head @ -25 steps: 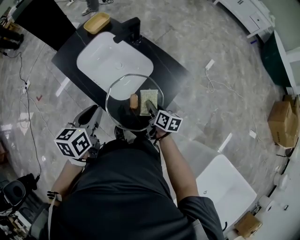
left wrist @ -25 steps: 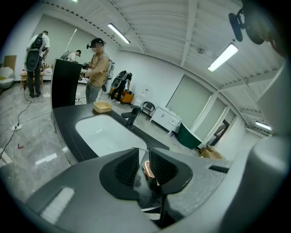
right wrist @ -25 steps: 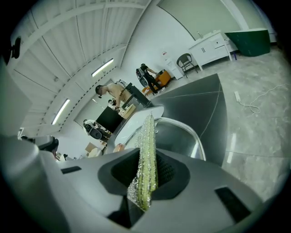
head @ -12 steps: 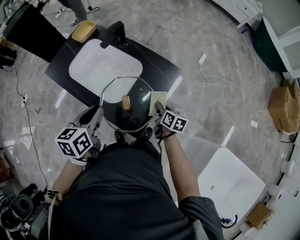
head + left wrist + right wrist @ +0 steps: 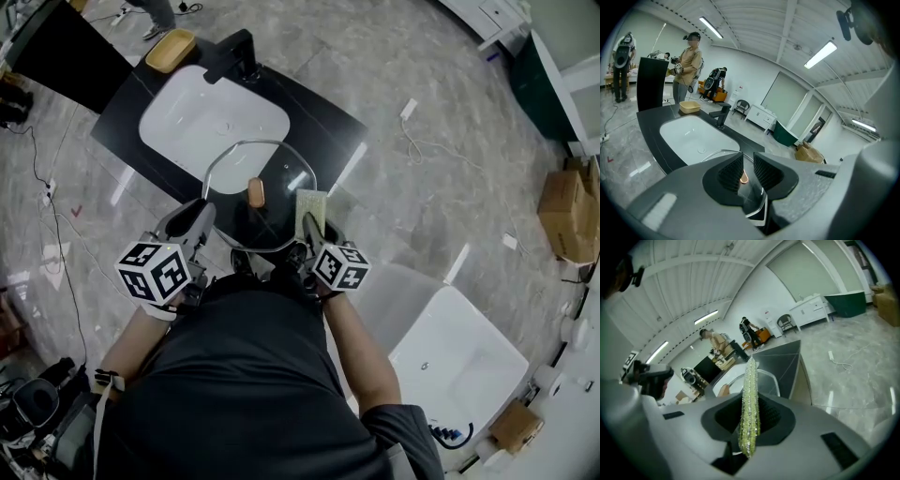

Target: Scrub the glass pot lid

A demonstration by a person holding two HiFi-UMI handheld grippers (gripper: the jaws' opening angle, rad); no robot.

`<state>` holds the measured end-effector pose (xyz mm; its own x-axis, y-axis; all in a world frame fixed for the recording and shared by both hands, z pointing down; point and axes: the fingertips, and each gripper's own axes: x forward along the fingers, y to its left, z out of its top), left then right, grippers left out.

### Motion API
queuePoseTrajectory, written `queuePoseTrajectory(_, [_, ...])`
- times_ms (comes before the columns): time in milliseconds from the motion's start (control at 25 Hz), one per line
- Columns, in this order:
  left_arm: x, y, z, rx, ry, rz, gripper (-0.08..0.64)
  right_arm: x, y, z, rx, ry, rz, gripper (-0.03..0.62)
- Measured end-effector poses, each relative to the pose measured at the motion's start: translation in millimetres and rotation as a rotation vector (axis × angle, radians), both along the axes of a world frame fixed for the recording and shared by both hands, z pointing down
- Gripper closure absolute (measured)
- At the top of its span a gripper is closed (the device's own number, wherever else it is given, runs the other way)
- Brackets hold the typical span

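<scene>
Lid (image 5: 758, 206) edge partly behind left claw (image 5: 748, 165)

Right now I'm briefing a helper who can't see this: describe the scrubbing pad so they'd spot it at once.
Start at the black counter with the white sink; held over its near edge is the glass pot lid. At the lid's right edge, the right gripper clamps the scrubbing pad in its jaws: flat, yellow-green, glittery, unlike the brown knob at the lid's centre.
</scene>
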<state>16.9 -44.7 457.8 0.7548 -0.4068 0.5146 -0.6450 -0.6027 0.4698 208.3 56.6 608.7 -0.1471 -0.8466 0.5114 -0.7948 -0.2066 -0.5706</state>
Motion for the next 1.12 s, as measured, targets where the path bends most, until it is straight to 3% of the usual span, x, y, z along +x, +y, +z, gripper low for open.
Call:
queuePoseTrajectory(240, [-1, 14, 28, -0.068, -0.030, 0.037, 0.489, -98, 8, -1, 0.014, 0.070, -0.261, 0.529])
queuePoseTrajectory(440, [-8, 14, 34, -0.072, -0.041, 0.032, 0.489, -131, -4, 10, 0.014, 0.149, -0.386, 0.528])
queuePoseTrajectory(600, [-10, 11, 27, -0.058, -0.028, 0.016, 0.489, -120, -10, 24, -0.044, 0.288, -0.428, 0.529])
queuePoseTrajectory(1120, [4, 10, 15, -0.059, 0.005, 0.008, 0.489, -18, -4, 28, -0.081, 0.362, -0.273, 0.528])
